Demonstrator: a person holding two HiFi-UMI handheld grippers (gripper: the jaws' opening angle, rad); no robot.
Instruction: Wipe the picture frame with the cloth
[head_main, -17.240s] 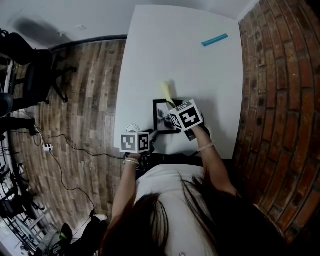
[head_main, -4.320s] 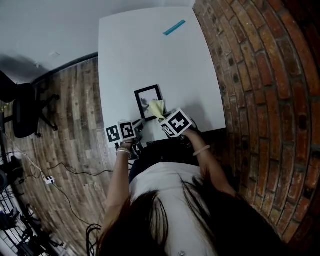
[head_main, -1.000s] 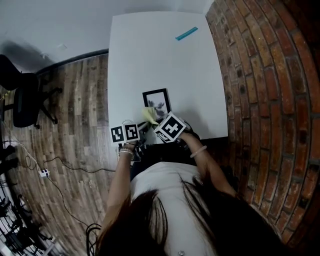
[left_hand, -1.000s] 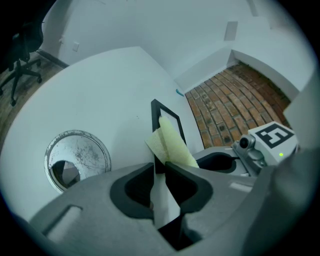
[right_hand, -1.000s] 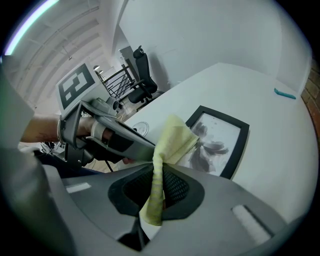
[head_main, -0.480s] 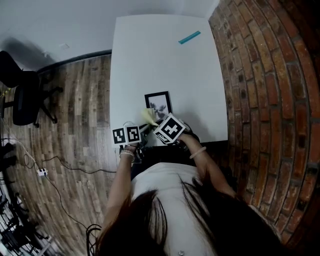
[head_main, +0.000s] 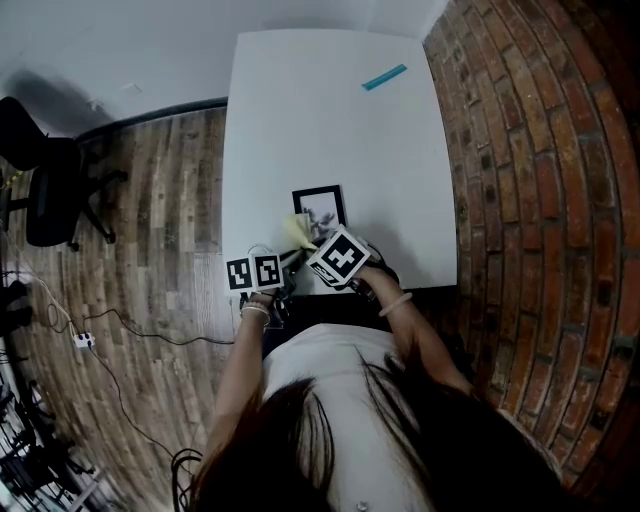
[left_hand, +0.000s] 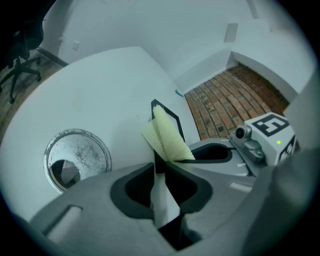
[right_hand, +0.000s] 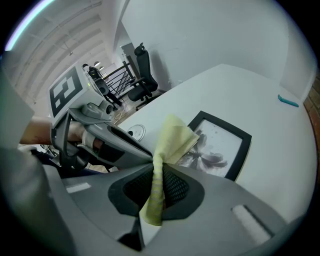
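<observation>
I count one picture frame (head_main: 320, 208), one yellow cloth (right_hand: 172, 140), one teal strip (head_main: 384, 77), one round metal cap (left_hand: 77, 157) and my two claws, all on one white table (head_main: 330, 130).

The frame lies flat close to the table's near edge. The strip is far beyond it, near the far edge, and the cap sits just to the frame's near left.

My right claw (right_hand: 157, 167) is clamped on the cloth. The fabric runs down through the narrow gap between the jaws and fans out past the tips over the frame's near left corner. This claw tips steeply down and comes at the frame from its near right side.

My left claw (left_hand: 160, 162) slants down less steeply from the frame's near left. Its jaws stand narrow, with a dark bit pinched between the tips that looks like the frame's near corner, right under the cloth.

Both forearms are tucked in close to me, and the two claws almost meet at that corner.
</observation>
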